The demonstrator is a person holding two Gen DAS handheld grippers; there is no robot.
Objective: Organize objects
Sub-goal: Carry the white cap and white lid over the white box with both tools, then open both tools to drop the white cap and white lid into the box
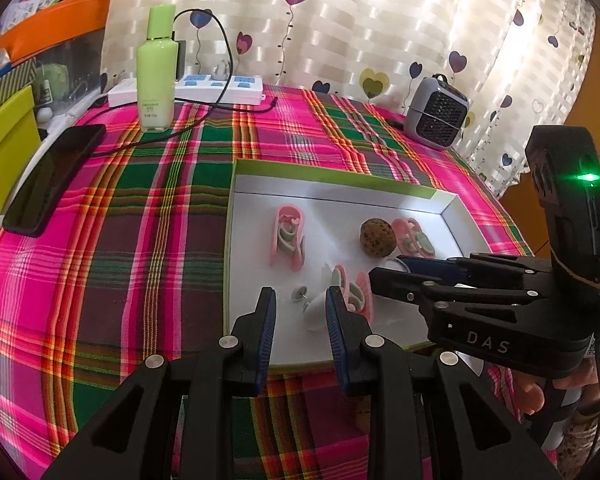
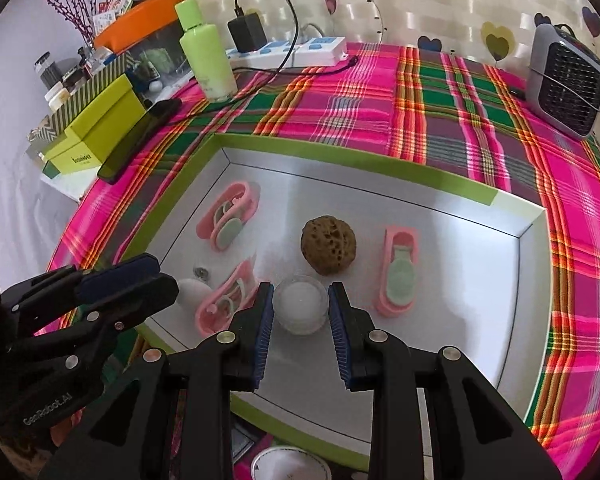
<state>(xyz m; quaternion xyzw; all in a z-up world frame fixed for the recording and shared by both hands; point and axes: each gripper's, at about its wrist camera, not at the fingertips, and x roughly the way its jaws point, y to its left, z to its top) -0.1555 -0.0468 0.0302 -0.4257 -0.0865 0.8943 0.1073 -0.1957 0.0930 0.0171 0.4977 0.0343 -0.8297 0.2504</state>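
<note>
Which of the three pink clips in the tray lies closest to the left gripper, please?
The pink clip at the tray's near left, right beside the left gripper. The other two lie farther off: one toward the back left, one right of the brown ball.

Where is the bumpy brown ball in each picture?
Left wrist view: the brown ball lies right of centre in the white tray, beside a pink clip.
Right wrist view: it sits mid-picture in the tray.
Shared landmark: the green bottle, upper left.
</note>
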